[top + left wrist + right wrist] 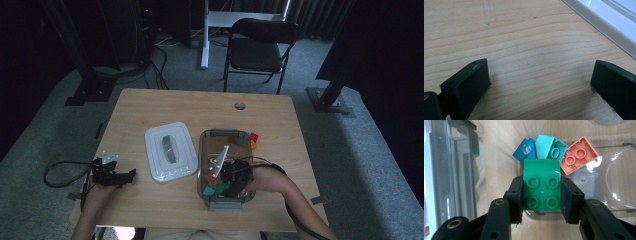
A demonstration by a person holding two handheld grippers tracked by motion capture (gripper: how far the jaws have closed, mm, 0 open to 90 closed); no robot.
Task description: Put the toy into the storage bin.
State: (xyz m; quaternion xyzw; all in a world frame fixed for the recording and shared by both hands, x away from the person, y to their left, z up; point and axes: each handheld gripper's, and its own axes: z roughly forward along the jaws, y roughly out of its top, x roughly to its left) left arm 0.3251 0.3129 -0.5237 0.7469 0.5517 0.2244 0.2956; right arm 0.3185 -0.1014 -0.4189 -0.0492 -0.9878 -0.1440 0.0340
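Note:
My right gripper (541,196) is shut on a green four-stud brick (542,173), its pads pressing both sides. Just beyond it lie a blue brick (525,148), a light teal brick (550,145) and a salmon brick (580,155) on the floor of a clear container (454,170). From above, the right gripper (223,183) sits low inside the near end of that container (201,150). My left gripper (539,82) is open over bare wood with nothing between its fingers; the high view has it (124,175) resting near the table's left edge.
A white lid (170,152) lies flat between the two grippers; its rim (604,20) runs close past the left gripper. Teal, red and orange bricks (249,139) sit at the container's far end. A folding chair (257,50) stands beyond the table (175,107).

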